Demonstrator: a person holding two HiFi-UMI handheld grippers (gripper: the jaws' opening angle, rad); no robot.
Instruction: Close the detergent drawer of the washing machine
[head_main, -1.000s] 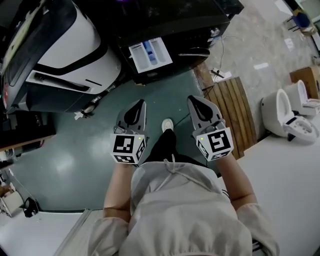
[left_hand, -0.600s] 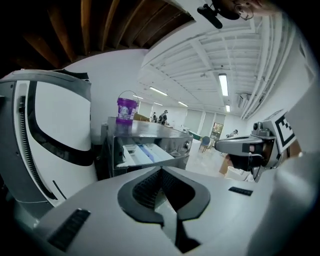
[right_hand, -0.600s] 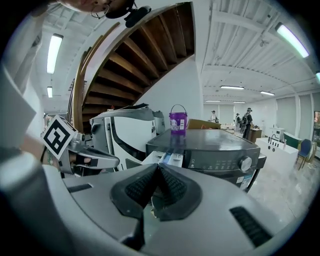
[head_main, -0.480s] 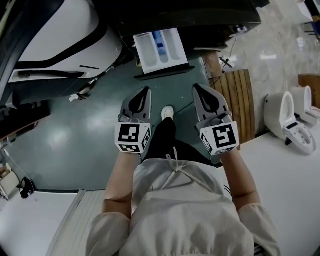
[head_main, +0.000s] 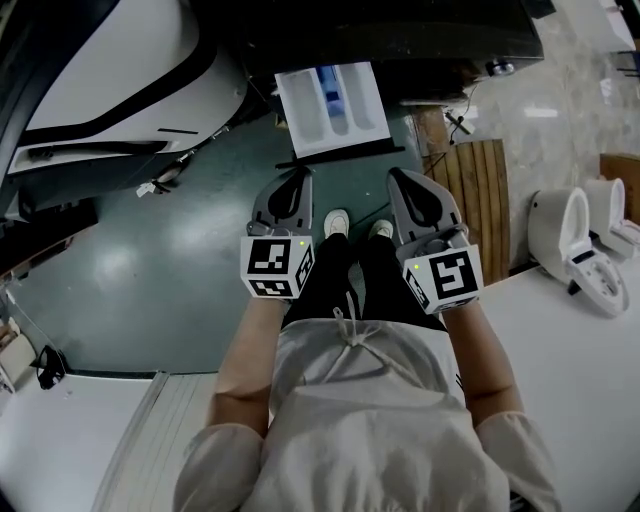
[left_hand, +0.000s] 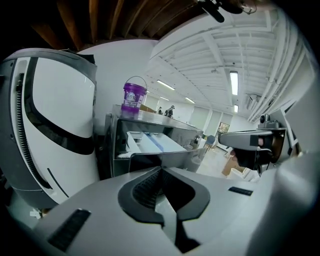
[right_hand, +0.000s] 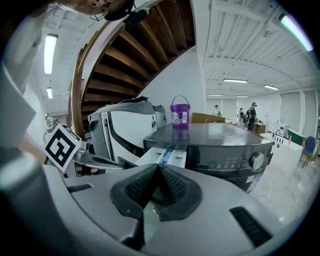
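Drawer open — both tongs closed

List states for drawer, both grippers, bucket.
Drawer: open, pulled out of the washer.
Left gripper: jaws shut, empty, not touching the drawer.
Right gripper: jaws shut, empty, not touching the drawer.
Bucket: upright on the washer top, handle raised.
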